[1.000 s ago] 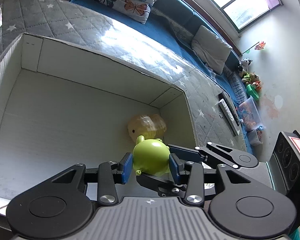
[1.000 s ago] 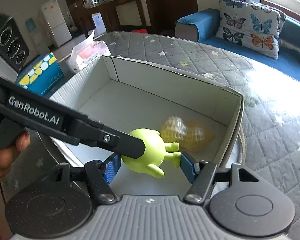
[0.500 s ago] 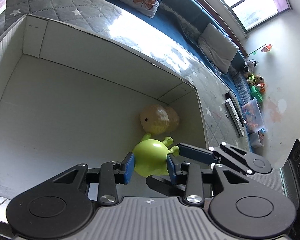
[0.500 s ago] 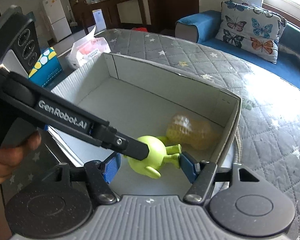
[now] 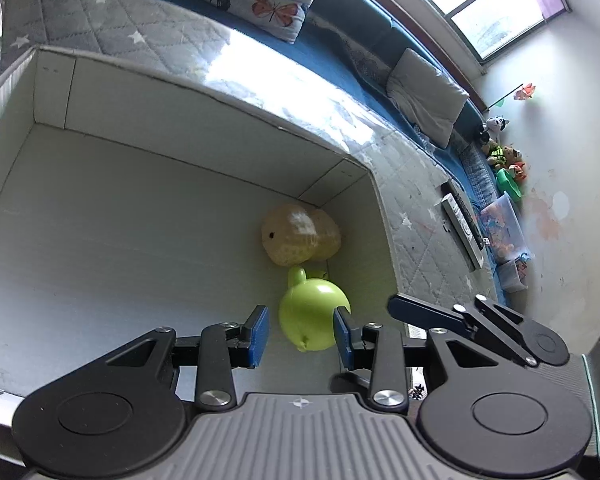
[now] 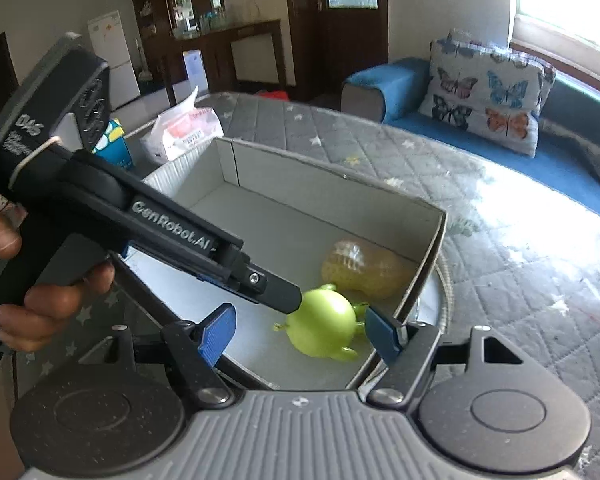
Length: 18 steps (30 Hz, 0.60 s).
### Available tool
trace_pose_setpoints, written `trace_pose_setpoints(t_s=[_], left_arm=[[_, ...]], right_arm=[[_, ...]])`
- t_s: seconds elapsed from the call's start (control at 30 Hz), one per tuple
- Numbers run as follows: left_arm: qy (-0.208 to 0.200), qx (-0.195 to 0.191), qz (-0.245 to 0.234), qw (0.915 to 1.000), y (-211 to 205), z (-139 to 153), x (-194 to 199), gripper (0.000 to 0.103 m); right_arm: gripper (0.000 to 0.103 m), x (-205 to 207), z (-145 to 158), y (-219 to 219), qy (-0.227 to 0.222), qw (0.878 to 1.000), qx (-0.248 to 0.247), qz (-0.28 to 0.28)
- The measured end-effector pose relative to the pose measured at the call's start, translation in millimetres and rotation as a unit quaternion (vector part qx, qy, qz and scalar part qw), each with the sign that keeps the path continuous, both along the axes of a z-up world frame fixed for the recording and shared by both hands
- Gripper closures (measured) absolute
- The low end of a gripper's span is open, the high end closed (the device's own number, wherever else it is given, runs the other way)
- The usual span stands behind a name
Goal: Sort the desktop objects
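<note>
A lime-green round toy (image 5: 312,314) lies on the floor of the white cardboard box (image 5: 140,120), next to a yellow translucent toy (image 5: 300,236) in the box's right corner. My left gripper (image 5: 302,336) is open, its blue pads on either side of the green toy and apart from it. In the right wrist view the green toy (image 6: 324,326) and the yellow toy (image 6: 366,268) show inside the box (image 6: 332,188). My right gripper (image 6: 300,334) is open and empty above the box's near right corner. The left gripper's finger reaches into the box there.
The box stands on a grey quilted cover with stars (image 6: 500,280). A tissue pack (image 6: 188,128) and a blue-yellow box (image 6: 114,142) lie beyond the box's left end. A butterfly pillow (image 6: 488,88) rests on the blue sofa. Remotes (image 5: 462,224) lie at the right.
My left gripper has opened and let go of the green toy, which now lies on the box floor. Both grippers have pulled back a little.
</note>
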<state>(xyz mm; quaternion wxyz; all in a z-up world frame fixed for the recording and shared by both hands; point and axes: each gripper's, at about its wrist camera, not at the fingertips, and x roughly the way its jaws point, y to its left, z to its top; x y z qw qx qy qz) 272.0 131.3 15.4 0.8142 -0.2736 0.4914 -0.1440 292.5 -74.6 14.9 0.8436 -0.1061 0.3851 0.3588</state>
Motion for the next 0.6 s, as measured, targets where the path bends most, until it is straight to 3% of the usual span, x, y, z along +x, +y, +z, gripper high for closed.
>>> trace_pose_setpoints(t_s=[0.3, 0.53, 0.6], left_arm=[[-0.036, 0.01, -0.004, 0.9993, -8, 17, -24, 0.065], [-0.074, 0.016, -0.017, 0.997, -17, 31, -62, 0.065], [-0.081, 0.021, -0.023, 0.9962, -22, 33, -74, 0.065]], right_arm=[[0.031, -44, 14, -25, -0.058, 0.998, 0.016, -0.001], [0.032, -71, 7, -54, -0.045, 0.998, 0.028, -0.022], [0.037, -76, 2, -60, -0.038, 0.998, 0.028, -0.028]])
